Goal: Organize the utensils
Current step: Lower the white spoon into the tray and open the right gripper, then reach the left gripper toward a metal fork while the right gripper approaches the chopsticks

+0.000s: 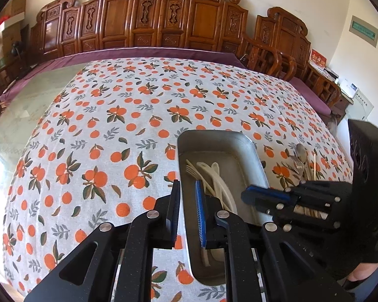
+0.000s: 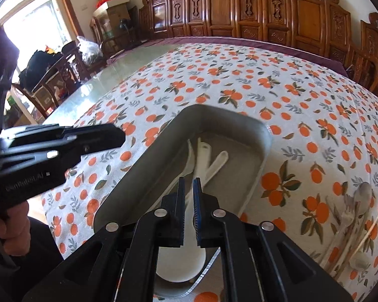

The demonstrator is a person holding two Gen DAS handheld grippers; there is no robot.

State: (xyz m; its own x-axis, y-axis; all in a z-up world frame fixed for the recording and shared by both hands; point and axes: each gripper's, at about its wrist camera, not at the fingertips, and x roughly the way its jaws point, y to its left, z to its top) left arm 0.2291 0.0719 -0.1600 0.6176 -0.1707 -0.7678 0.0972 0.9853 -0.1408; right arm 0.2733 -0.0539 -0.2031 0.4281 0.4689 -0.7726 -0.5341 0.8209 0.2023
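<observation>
Orange-print tablecloth (image 1: 113, 130) covers the table. Left gripper (image 1: 187, 188): jaws near-closed, nothing between them, over the metal tray (image 1: 252, 161) rim. Right gripper (image 2: 189, 186): jaws narrowly parted around a white plastic spoon (image 2: 186, 259) in the tray. More white utensils (image 2: 209, 158) inside. Loose cutlery pile (image 2: 352, 216) lies right of the tray.

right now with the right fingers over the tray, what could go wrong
1. The right gripper pinches the white spoon near mid-handle; its bowl hangs over the metal tray's near rim and may tip out on release.
2. The white utensils in the tray already cross, so another may jam on top.
3. The loose pile of cutlery on the cloth beside the tray looks tangled, so a pick there may drag its neighbours.
</observation>
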